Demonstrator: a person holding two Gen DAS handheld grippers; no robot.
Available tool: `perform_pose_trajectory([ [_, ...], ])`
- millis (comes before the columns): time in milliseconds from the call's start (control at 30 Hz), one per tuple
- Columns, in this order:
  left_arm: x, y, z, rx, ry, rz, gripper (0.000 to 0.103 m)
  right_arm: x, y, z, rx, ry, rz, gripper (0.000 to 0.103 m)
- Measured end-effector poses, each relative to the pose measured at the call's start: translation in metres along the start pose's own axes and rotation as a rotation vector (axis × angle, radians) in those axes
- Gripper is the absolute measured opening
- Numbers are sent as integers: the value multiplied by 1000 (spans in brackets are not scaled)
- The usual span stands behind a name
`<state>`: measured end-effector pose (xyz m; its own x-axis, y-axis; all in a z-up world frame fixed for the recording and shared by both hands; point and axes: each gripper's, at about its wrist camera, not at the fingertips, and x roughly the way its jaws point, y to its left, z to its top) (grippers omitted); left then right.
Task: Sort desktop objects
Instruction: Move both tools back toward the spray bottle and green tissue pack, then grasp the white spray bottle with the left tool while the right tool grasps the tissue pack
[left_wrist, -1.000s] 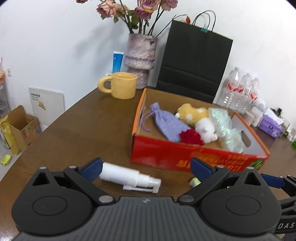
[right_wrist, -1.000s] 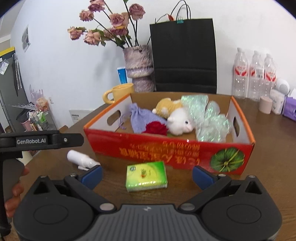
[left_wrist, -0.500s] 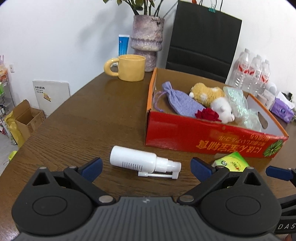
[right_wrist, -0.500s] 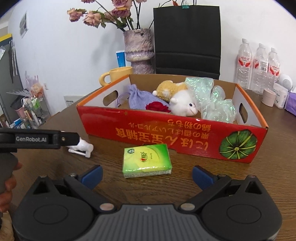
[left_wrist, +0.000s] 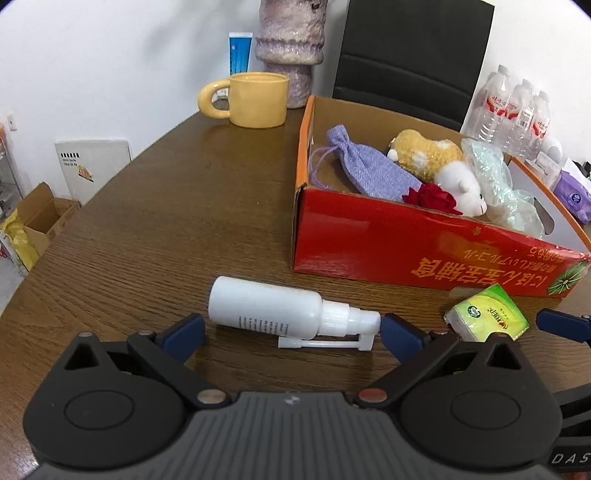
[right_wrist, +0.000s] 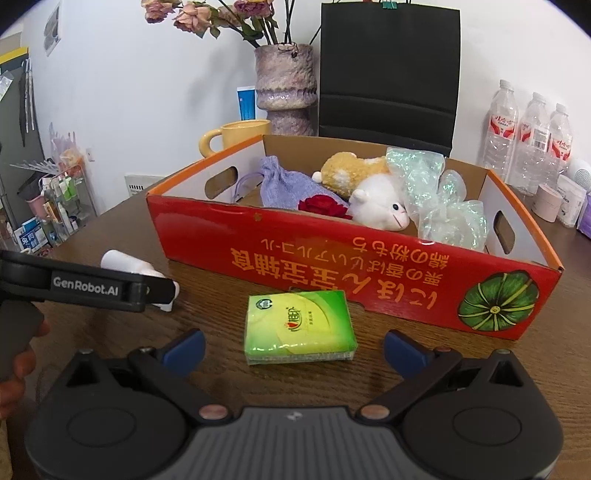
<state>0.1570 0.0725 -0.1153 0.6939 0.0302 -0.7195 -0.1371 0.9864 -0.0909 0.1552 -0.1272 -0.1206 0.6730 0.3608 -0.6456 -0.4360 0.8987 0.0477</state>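
Observation:
A white spray bottle (left_wrist: 273, 312) lies on its side on the brown table, nozzle to the right. My left gripper (left_wrist: 291, 336) is open, its blue fingertips either side of the bottle, not touching it. A green tissue pack (right_wrist: 297, 326) lies flat in front of the red cardboard box (right_wrist: 369, 269). My right gripper (right_wrist: 293, 349) is open, with the pack just ahead between its fingertips. The pack also shows in the left wrist view (left_wrist: 487, 319). The bottle (right_wrist: 127, 264) is partly hidden behind the left gripper's body in the right wrist view.
The box (left_wrist: 406, 243) holds a purple pouch (left_wrist: 369, 170), plush toys (left_wrist: 436, 162), a red rose (left_wrist: 430, 197) and crinkly plastic (left_wrist: 506, 192). A yellow mug (left_wrist: 255, 99), vase (left_wrist: 290, 48), black bag (right_wrist: 388, 70) and water bottles (right_wrist: 528, 140) stand behind it.
Both grippers have come down and forward. The bottle now sits between the left fingertips, and the tissue pack is closer to the right fingertips. Both stay open.

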Motion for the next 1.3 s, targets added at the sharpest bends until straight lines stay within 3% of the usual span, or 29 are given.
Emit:
perform_pose_trajectory([
  [467,6,-5,1,34,-10,20,103,20,-1,6,-7,38,12,103],
  [767,7,-5,1,35,-14,73,103,24,0,6,-12,41,10,103],
  [1300,10,-3,-2,51,-42,69,103,26,2,4,-31,34,2,103],
])
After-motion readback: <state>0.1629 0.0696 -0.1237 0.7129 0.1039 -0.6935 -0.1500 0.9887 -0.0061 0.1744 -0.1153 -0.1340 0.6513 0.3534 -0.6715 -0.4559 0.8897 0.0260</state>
